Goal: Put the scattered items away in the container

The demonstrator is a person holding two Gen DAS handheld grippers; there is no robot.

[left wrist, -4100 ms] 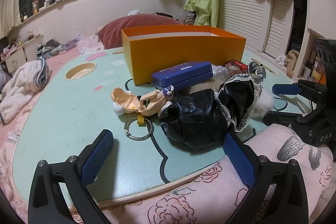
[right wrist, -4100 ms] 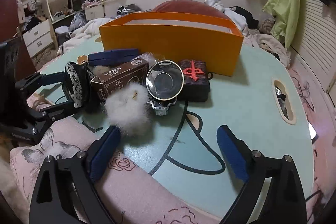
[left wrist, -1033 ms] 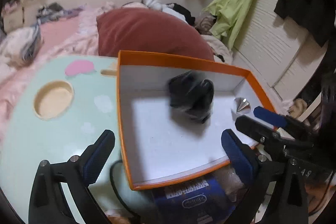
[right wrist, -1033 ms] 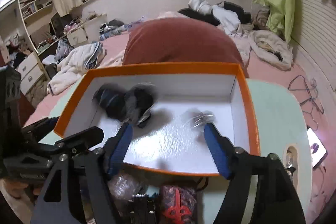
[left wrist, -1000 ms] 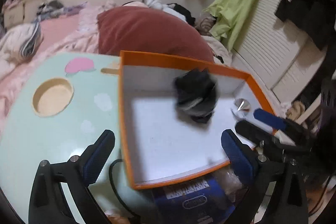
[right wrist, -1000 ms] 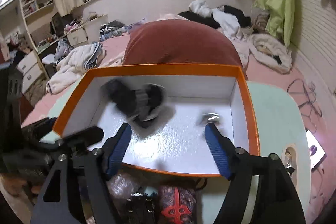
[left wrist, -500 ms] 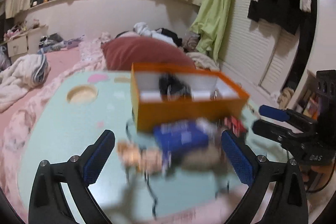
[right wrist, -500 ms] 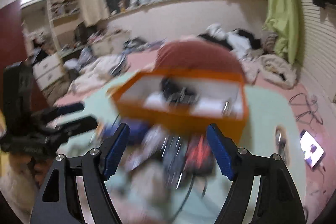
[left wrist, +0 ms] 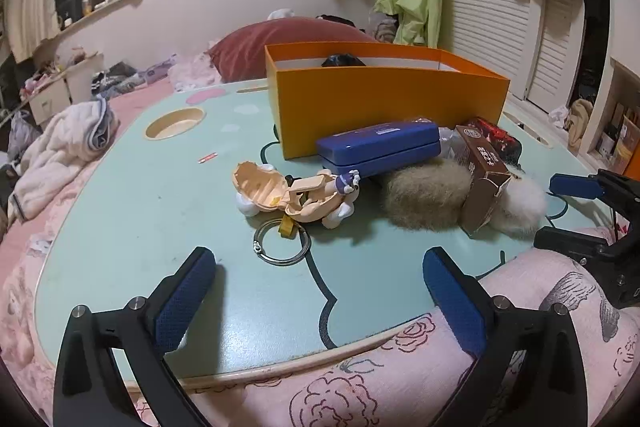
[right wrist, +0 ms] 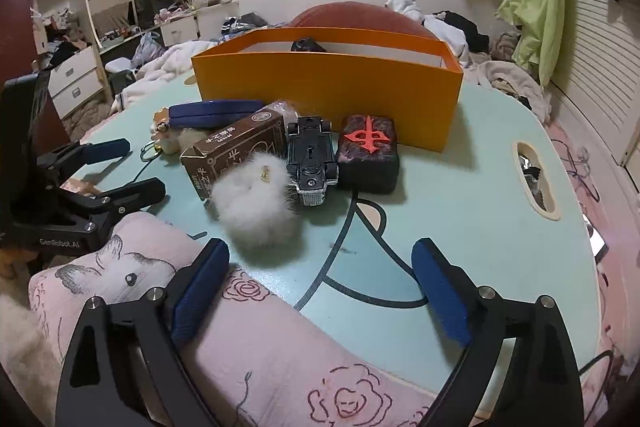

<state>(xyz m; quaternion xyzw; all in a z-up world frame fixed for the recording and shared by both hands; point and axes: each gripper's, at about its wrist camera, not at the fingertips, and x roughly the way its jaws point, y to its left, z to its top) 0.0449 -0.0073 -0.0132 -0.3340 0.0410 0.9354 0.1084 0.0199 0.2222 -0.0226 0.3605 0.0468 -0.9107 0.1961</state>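
The orange box stands at the back of the pale green table, and a black bundle peeks over its rim. In front of it lie a blue case, a beige toy figure with a key ring, a tan fur ball, a brown carton, a white pompom, a black toy car and a dark block with a red sign. My left gripper is open near the key ring. My right gripper is opening, empty, just before the pompom.
A pink flowered quilt covers the table's near edge under both grippers. The table has a round cup hole at the back left and a slot at the right. A red cushion lies behind the box.
Both grippers have drawn back from above the box and down to the table's near edge. The black bundle that was falling now rests in the box. The right jaws stand wider.
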